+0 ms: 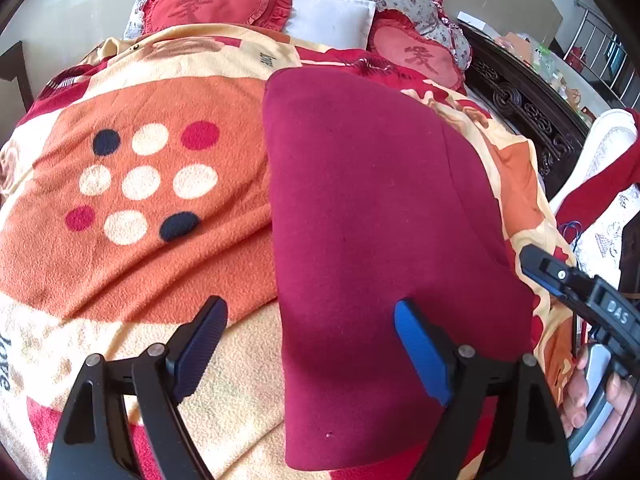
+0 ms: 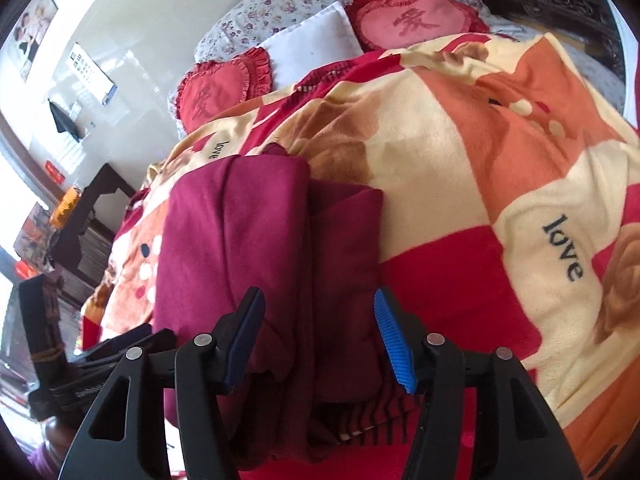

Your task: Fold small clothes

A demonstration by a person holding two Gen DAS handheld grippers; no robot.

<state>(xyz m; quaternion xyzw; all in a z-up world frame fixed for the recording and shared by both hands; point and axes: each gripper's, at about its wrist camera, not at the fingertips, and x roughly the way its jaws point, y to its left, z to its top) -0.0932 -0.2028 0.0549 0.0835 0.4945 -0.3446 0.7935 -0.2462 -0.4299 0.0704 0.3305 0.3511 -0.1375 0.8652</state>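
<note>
Two blue-padded fingers of the left claw [image 1: 310, 354] stood wide apart in the left wrist view, and we saw nothing pinched between them. One finger hung over the maroon garment [image 1: 384, 240], the other over the blanket [image 1: 160, 240] just beside the garment's left edge. That garment lay flat and folded on the bed, its far end pointing towards the heart cushions [image 1: 416, 54] and the white pillow [image 1: 328, 20]. At the garment's right edge we saw the right claw [image 1: 568, 280], with a hand [image 1: 592, 396] on its handle.

In the right wrist view, we saw the right claw [image 2: 320, 344] with its fingers apart, poised over the near end of the garment [image 2: 240, 248]; no cloth was gripped. Left of the garment, the left claw [image 2: 124, 344] showed only in part.
</note>
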